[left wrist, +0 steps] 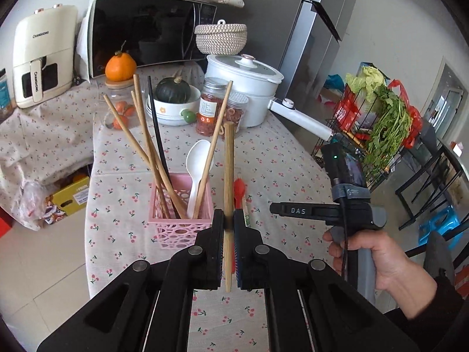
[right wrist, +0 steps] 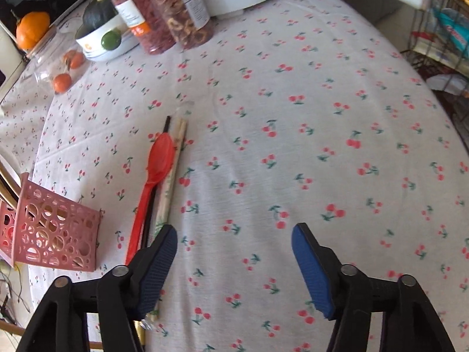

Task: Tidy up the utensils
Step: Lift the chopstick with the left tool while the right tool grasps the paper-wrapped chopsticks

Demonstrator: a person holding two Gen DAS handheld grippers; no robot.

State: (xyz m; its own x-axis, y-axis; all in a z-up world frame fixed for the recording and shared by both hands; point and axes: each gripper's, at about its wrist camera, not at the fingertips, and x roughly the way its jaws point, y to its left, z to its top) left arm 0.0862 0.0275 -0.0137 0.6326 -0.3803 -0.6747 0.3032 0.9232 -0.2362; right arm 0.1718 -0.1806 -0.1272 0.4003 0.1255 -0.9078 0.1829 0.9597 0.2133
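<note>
My left gripper (left wrist: 228, 223) is shut on a wooden chopstick (left wrist: 229, 158), which stands upright between the pads. Just left of it is a pink openwork basket (left wrist: 181, 220) holding several chopsticks and a white spoon (left wrist: 198, 158). On the cherry-print cloth lie a red spoon (right wrist: 159, 158), a black chopstick (right wrist: 167, 123) and paper-wrapped chopsticks (right wrist: 177, 152), side by side. My right gripper (right wrist: 234, 231) is open above the cloth with nothing between its fingers. Its left finger (right wrist: 164, 252) overlaps the near end of the wrapped chopsticks. The basket (right wrist: 55, 231) shows at that view's left edge.
Two jars (right wrist: 164, 14), a bowl with a green squash (right wrist: 99, 35) and a white pot (left wrist: 246, 88) stand at the table's back. A microwave (left wrist: 146, 35) and an air fryer (left wrist: 44, 58) sit behind. A wire rack of vegetables (left wrist: 378, 117) stands beyond the right edge. A hand (left wrist: 375, 252) holds the right gripper's handle.
</note>
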